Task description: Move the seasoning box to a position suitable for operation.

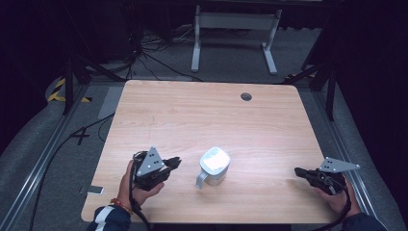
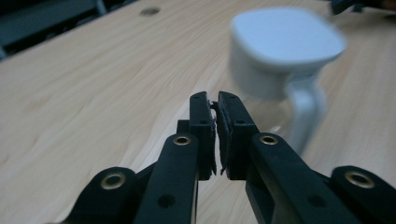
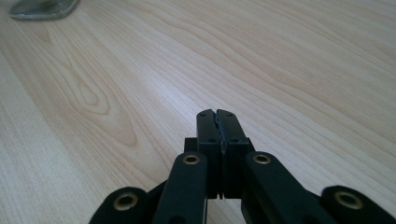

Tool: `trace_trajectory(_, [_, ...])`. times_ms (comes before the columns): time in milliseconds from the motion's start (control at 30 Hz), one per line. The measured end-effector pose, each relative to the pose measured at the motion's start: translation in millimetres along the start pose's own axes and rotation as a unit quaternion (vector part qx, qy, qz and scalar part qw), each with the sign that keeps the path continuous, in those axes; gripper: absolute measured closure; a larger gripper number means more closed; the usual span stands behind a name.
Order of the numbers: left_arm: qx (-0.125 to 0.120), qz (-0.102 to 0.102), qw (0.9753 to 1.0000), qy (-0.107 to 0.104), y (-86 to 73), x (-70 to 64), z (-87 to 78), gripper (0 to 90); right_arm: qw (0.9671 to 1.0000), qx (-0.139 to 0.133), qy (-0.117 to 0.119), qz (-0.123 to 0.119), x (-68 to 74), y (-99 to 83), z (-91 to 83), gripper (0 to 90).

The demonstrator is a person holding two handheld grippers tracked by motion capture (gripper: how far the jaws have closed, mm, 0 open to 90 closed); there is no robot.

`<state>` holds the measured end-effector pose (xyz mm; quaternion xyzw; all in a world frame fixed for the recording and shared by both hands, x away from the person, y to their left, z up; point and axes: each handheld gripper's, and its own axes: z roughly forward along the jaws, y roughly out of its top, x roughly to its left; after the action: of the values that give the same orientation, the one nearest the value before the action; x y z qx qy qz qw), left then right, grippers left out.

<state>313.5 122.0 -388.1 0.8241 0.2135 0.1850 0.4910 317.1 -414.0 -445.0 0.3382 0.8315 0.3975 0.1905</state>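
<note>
A white lidded plastic jug (image 1: 214, 166) stands between the left gripper (image 1: 174, 162) and right gripper (image 1: 299, 171), both with jaws together.

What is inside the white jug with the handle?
A white lid covers the top of the jug, so whatever is inside cannot be seen. The jug stands on the wooden table.

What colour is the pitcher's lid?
White, on the pitcher; the left gripper view shows the lid best.

Wood table (image 1: 192, 115) w/ white lidded jug (image 1: 214, 166) near front.
</note>
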Motion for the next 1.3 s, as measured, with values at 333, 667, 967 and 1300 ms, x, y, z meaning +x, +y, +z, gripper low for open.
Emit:
trace_trajectory(333, [-0.015, 0.049, 0.9966, -0.065, 35.4, -29.3, 30.6, 89.5, 1.0, 0.005, 0.002, 0.001, 0.3, -2.7, -0.4, 88.9])
trace_trajectory(667, [0.004, 0.056, 0.9957, -0.074, 28.1, -26.7, 30.2, 89.8, 0.9999, 0.012, -0.001, -0.007, 0.7, -3.4, 1.1, 87.1])
trace_trajectory(967, [0.004, 0.029, 0.9969, -0.073, 20.9, -20.2, 37.2, 89.7, 0.9999, 0.012, -0.001, -0.004, 1.5, -2.5, 2.0, 88.3])
trace_trajectory(1300, [-0.007, 0.011, 0.9966, -0.081, 16.7, -18.7, 35.4, 89.9, 0.9994, -0.023, 0.026, 0.0, 7.5, 20.3, 2.7, 89.0])
